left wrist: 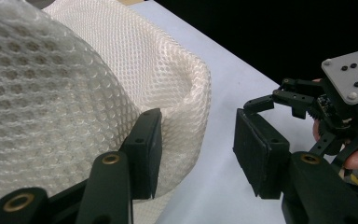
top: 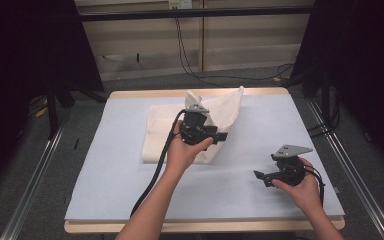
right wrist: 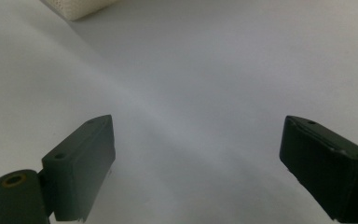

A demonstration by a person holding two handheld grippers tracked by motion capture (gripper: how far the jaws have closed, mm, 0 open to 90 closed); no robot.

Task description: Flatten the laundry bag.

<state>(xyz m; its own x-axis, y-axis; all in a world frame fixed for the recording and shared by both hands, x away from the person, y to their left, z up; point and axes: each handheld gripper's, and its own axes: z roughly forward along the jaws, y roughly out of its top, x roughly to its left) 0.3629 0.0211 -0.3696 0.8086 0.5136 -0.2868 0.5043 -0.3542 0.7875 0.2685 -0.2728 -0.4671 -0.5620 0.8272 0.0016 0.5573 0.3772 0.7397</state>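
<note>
A white mesh cloth (top: 159, 136) lies on the far middle of the table, and one part of it (top: 228, 106) stands up in a peak. My left gripper (top: 223, 136) hovers over the cloth's right edge, pointing right. In the left gripper view it (left wrist: 198, 154) is open. Its left fingertip (left wrist: 144, 149) rests against a bulging fold of the cloth (left wrist: 74, 93), which reaches partly into the gap. My right gripper (top: 260, 176) is held low near the front right, apart from the cloth. It (right wrist: 198, 158) is open over bare mat. A cloth corner (right wrist: 81, 7) shows far off.
A pale blue-grey mat (top: 280, 125) covers the table, with a wooden rim (top: 200, 227) at the front. My right gripper's body (left wrist: 335, 107) shows in the left gripper view. Black curtains flank the table, and cables (top: 195, 70) run along the floor behind it.
</note>
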